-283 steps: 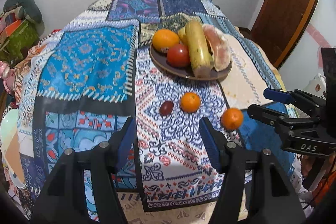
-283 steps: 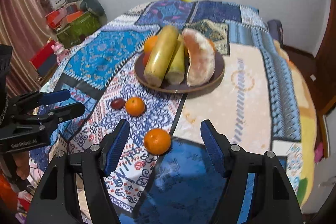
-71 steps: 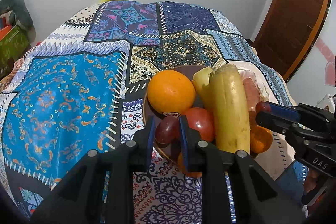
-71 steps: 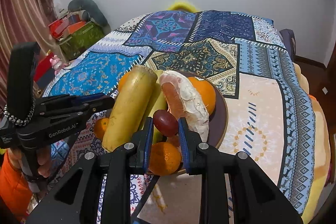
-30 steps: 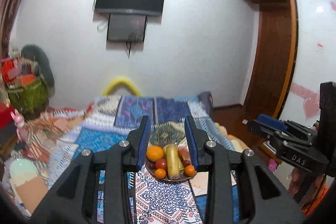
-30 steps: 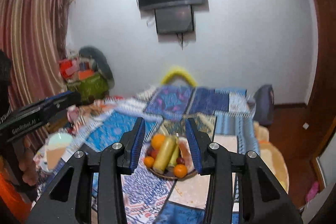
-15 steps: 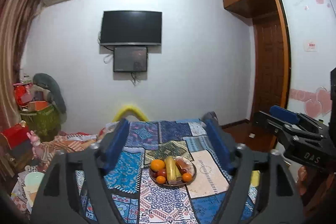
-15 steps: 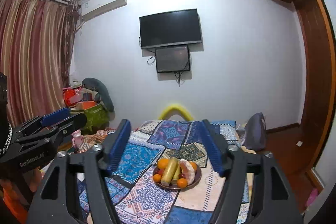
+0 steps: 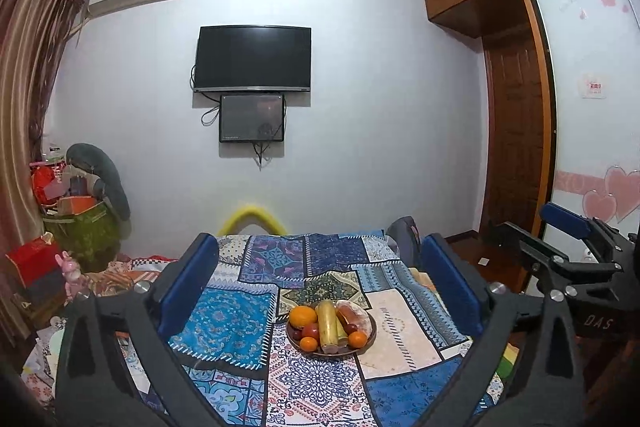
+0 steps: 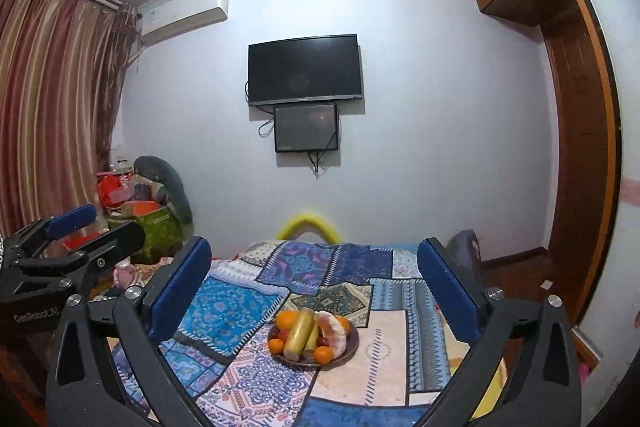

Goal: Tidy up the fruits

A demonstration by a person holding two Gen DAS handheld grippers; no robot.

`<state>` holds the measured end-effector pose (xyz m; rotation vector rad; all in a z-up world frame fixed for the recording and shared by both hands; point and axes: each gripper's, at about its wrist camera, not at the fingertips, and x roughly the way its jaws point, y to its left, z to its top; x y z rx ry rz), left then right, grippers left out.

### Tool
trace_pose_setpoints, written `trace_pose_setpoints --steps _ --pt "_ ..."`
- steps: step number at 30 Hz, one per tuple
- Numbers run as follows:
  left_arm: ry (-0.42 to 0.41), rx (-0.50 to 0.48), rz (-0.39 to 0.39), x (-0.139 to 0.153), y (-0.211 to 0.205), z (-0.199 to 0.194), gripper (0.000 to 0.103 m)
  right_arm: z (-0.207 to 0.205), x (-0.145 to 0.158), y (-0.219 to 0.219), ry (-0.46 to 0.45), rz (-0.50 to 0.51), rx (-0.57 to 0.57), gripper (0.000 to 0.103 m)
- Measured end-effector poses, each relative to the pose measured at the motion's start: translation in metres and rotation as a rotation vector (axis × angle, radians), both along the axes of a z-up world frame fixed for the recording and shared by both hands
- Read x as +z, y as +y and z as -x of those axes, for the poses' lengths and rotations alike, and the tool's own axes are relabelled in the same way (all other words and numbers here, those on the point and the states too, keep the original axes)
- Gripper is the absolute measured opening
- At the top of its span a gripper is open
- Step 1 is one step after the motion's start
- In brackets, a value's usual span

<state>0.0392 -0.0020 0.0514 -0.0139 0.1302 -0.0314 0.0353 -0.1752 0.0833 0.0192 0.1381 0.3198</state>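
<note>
A brown plate (image 9: 362, 346) (image 10: 350, 349) sits on the patchwork-covered table (image 9: 224, 327) (image 10: 224, 311), far below both grippers. It holds a large orange (image 9: 303, 315), small oranges (image 9: 357, 338), a tomato (image 9: 311, 330), a yellow-green banana (image 9: 327, 323) (image 10: 299, 335), a peeled pomelo piece (image 10: 334, 333) and dark plums. My left gripper (image 9: 320, 287) is open and empty, high above the table. My right gripper (image 10: 314, 283) is open and empty too, and it also shows at the right of the left wrist view (image 9: 560, 239).
A wall TV (image 9: 253, 58) with a smaller screen (image 9: 252, 118) below hangs on the far wall. Boxes and bags (image 9: 76, 223) pile up at the left by the curtain (image 10: 52, 107). A wooden door (image 9: 516, 131) and wardrobe stand at the right.
Both grippers have let go of the fruit onto the plate, pulled far back and up, and opened wide. No fruit lies loose on the cloth now.
</note>
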Motion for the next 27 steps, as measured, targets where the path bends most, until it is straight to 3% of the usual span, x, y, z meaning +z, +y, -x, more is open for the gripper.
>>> trace_pose_setpoints --steps 27 --pt "0.016 -0.007 0.012 -0.0043 0.003 -0.0048 0.103 0.0079 0.001 -0.0067 0.003 0.002 -0.003 0.103"
